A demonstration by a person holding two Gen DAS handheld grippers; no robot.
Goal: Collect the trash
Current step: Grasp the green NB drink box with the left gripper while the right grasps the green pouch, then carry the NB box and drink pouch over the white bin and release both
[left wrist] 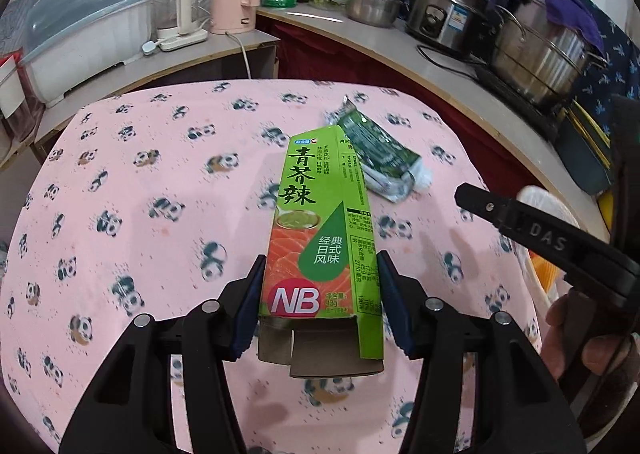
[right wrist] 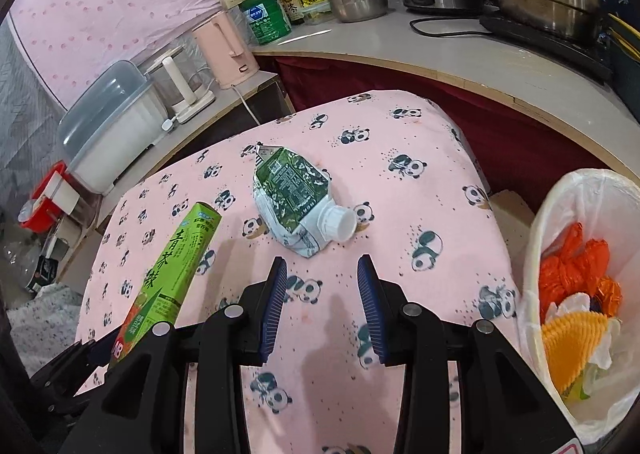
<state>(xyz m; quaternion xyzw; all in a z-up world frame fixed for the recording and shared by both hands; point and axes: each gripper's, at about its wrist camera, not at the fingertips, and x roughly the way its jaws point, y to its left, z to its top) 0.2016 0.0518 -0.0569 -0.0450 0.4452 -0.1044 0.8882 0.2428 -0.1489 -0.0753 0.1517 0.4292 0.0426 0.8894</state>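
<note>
1. My left tongs are clamped on the green wasabi box, pads on its two long sides near the open flap end, so it's up off the panda tablecloth and pointing away from me.
2. The box looks like thin empty cardboard (flaps hanging open at my end), so I'd guess it weighs next to nothing and crushes if I squeeze harder. Holding it across the narrow sides seems fine, since the printed faces look glossy and a bit slick.
3. My right tongs are spread wide with nothing in them, hovering over the cloth just short of the squashed green carton.
4. That carton lies flat in the middle of the table, white screw cap pointing toward the bin side. It's flattened and floppy, probably light too. I'd pinch it at the cap and neck, the only stiff bit.
5. The lined trash bin sits off the table's right edge, already holding orange wrappers.
</note>
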